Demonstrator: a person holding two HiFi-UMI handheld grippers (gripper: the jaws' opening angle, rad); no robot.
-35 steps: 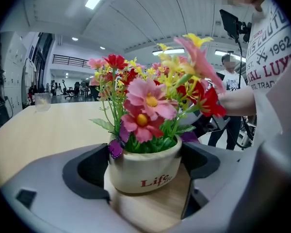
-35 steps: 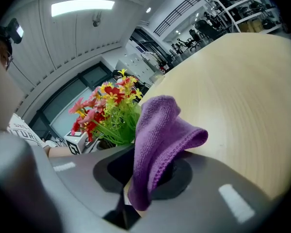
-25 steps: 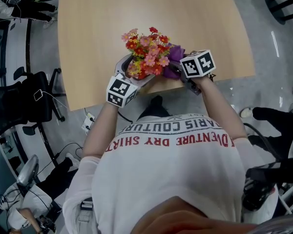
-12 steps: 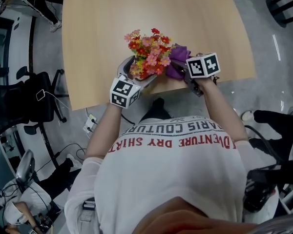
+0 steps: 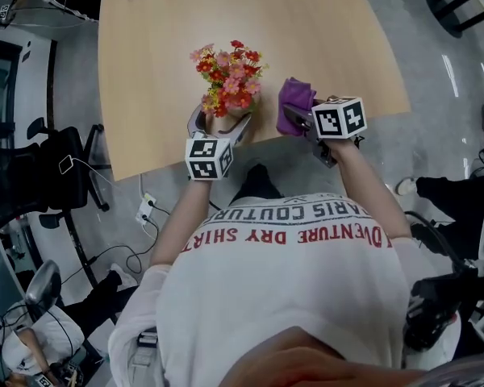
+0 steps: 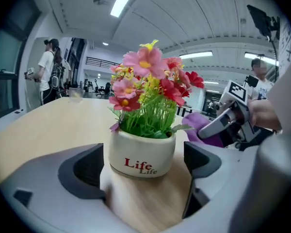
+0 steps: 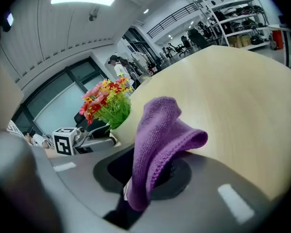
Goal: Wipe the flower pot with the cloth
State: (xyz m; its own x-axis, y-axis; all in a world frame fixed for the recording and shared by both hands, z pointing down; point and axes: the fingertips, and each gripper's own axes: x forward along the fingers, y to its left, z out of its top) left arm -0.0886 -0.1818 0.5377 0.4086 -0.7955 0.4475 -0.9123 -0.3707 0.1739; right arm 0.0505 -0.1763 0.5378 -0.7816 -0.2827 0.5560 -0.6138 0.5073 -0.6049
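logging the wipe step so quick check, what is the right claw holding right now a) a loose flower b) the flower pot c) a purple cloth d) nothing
C: the right claw is shut on the purple cloth, which sticks up from between its jaws; the flower pot stands on the table between the jaws of the open left claw.

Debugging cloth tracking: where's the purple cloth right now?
The purple cloth is clamped in the right gripper, over the table near its front edge; in the head view it sits just right of the flower pot, not touching it.
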